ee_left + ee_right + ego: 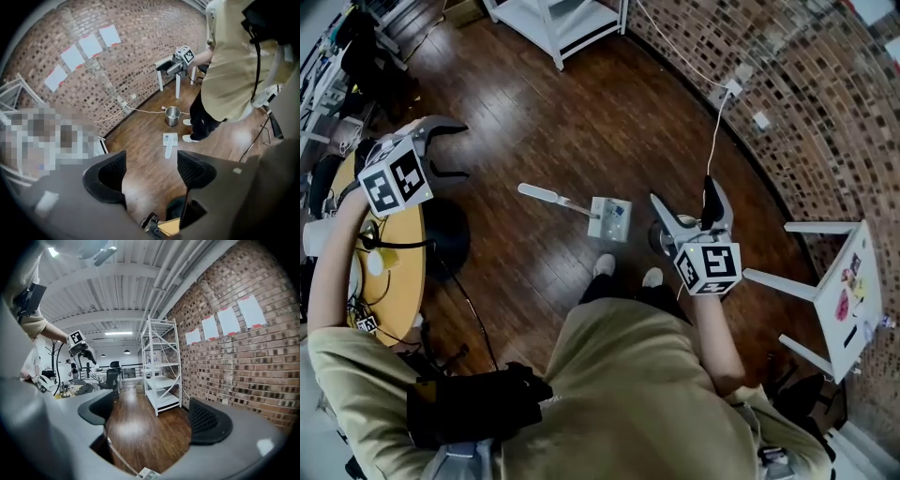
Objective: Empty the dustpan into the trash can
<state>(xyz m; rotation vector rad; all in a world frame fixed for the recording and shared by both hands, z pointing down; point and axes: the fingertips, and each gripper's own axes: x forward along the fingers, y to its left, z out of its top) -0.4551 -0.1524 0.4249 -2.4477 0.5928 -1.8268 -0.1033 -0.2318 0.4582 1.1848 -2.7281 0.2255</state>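
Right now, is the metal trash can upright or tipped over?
Upright: the trash can stands on its base, open mouth facing up.

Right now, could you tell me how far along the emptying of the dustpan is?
Nothing looks done yet: the dustpan lies flat on the wooden floor, a little way from the metal trash can. Nothing is in hand either: the left gripper, up by the yellow table, and the right gripper are both open and empty. Still left: grasp the dustpan's handle, lift it and tip it into the can.

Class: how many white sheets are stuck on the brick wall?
4 sheets, in one slanting row in the left gripper view: lowest, next, third, highest. None looks hidden.
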